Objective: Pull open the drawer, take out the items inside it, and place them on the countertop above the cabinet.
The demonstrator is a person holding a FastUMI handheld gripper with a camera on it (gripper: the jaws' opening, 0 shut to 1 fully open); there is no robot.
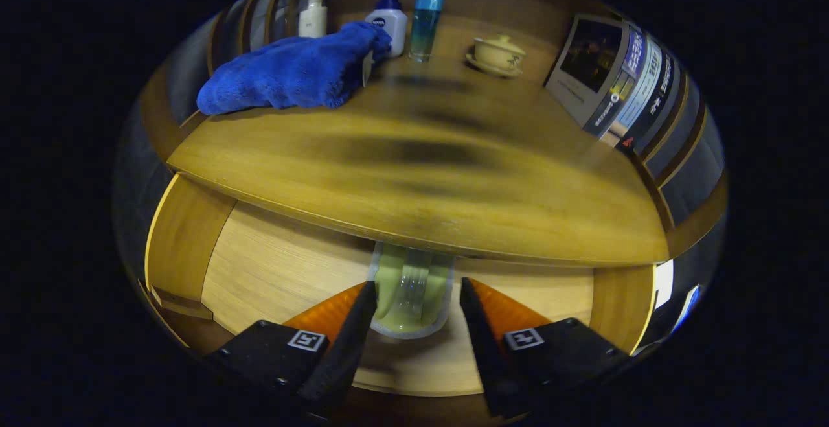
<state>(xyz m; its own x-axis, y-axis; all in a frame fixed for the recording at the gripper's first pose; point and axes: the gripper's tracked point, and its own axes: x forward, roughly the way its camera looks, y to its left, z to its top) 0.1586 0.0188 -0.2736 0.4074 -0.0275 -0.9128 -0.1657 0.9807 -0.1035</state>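
A pale green bottle (410, 288) lay in the open drawer (285, 271), its far end hidden under the table (414, 181), at twelve o'clock between the released claw (418, 294) fingers, untouched

green bottle (409, 288): far end hidden under countertop (414, 174) | hand-held gripper (418, 300): contact unclear (fingers flank it)

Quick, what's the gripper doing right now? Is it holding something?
Gripper: open, holding nothing; its fingers sit on either side of the pale green packet in the open drawer, not pressing it.
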